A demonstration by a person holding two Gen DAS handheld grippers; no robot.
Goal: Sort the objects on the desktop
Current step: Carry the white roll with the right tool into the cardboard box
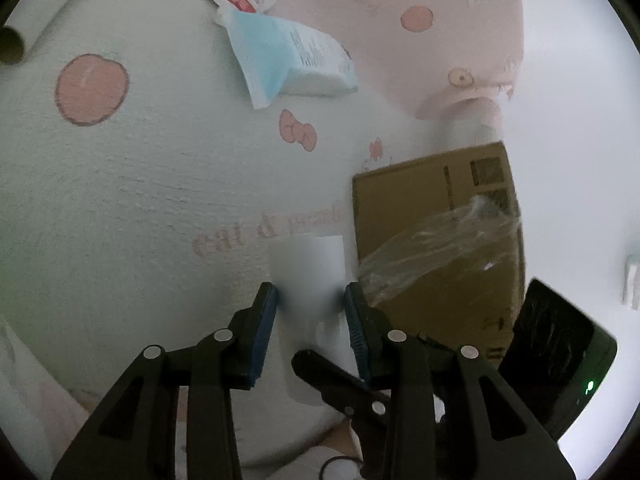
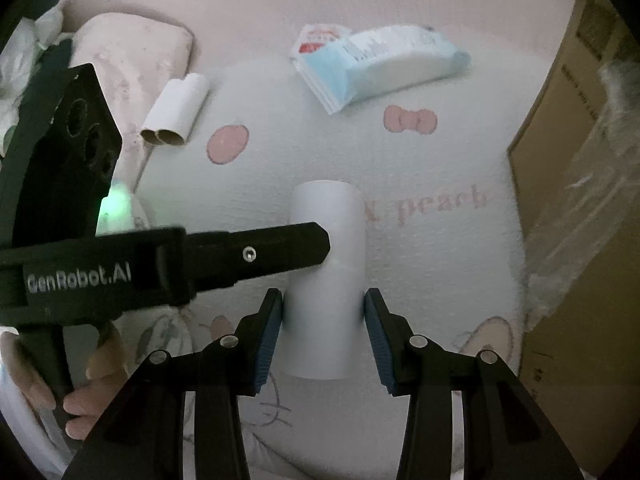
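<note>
A white paper tube [image 2: 326, 280] sits between the blue pads of my right gripper [image 2: 323, 320], which closes on its sides. My left gripper [image 1: 311, 304] also has the same tube [image 1: 308, 276] between its pads; from the right wrist view its finger [image 2: 260, 252] crosses the tube from the left. A blue and white tissue pack [image 2: 384, 64] with a red and white sachet [image 2: 320, 38] lies farther back on the blanket, also in the left wrist view [image 1: 292, 60]. Two white tubes [image 2: 176, 110] lie side by side at left.
A brown cardboard box [image 1: 436, 216] with clear plastic wrap [image 1: 440, 252] stands to the right, also in the right wrist view [image 2: 576, 160]. A pink pillow [image 2: 132, 44] lies at back left. The surface is a white and pink patterned blanket [image 1: 140, 200].
</note>
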